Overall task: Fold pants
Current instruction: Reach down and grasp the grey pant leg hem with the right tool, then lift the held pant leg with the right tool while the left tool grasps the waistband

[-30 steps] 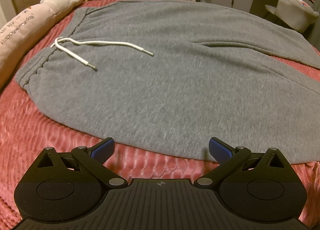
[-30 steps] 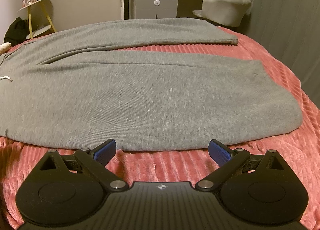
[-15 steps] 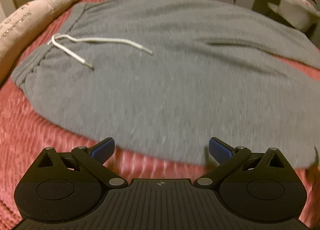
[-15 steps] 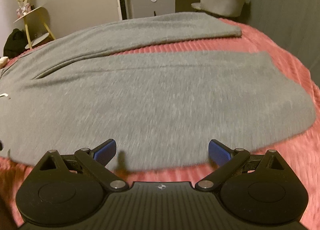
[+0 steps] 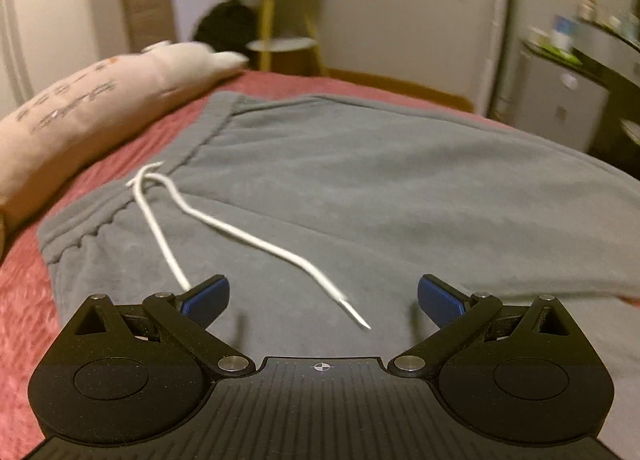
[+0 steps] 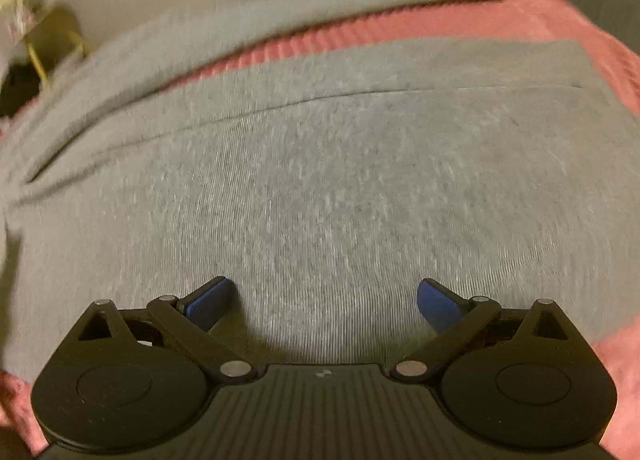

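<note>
On the bed [image 5: 24, 284], the grey pants [image 5: 360, 195] lay flat and unfolded; left gripper [image 5: 323, 298] hung over the waistband end and right gripper [image 6: 324, 300] over the near leg, both spread wide and holding nothing. Judged step: reaching for the near edge; each should pinch both fabric layers at the hem line and keep the drawstring [image 5: 240, 236] clear. Left view alone showed drawstring and pillow [image 5: 80, 107]; right view alone showed the two legs apart, bedspread between.
</note>
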`<control>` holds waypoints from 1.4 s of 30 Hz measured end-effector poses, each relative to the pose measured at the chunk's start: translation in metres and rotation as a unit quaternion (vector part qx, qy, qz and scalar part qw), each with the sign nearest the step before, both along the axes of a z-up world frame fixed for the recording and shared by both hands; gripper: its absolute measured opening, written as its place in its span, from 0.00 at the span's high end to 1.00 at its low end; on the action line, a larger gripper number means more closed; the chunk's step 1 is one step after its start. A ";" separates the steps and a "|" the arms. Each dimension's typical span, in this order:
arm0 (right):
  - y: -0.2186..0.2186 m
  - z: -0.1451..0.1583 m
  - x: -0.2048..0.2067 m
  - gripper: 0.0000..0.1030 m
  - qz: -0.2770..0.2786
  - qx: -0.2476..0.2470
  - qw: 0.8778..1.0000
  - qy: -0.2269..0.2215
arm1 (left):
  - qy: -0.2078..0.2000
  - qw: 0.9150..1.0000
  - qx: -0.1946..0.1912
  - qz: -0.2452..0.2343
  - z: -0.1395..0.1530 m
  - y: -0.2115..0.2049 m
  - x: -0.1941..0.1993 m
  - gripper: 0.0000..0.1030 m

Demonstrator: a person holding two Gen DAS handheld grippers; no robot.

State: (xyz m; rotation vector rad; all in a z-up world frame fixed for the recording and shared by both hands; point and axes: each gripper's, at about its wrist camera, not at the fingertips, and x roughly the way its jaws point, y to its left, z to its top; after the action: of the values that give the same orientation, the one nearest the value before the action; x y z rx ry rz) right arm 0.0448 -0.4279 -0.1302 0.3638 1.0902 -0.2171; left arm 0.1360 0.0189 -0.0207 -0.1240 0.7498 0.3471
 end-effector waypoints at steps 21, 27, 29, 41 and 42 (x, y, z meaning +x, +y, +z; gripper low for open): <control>-0.081 -0.011 0.368 0.10 -0.243 -0.021 0.968 -0.064 | -0.074 0.997 0.003 0.005 -0.053 0.008 0.005 0.00; -0.083 0.007 0.350 0.91 -0.226 -0.056 0.968 -0.089 | -0.080 0.997 -0.022 0.006 -0.053 0.018 0.004 0.00; -0.091 0.021 0.321 0.93 -0.221 -0.025 0.967 -0.120 | -0.081 0.996 -0.028 0.005 -0.053 0.019 0.004 0.00; -0.025 0.037 0.018 0.94 -0.276 0.045 0.936 -0.212 | -0.110 0.983 -0.140 0.049 -0.035 0.047 -0.022 0.00; -0.026 0.026 0.003 0.93 -0.313 0.029 0.932 -0.183 | -0.107 0.983 -0.143 0.051 -0.034 0.048 -0.023 0.00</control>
State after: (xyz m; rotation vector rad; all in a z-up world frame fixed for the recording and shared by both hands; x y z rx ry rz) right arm 0.0477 -0.4541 -0.1046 0.7706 0.5854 -0.6582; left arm 0.1131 0.0673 -0.0544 -0.4651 0.5774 0.3154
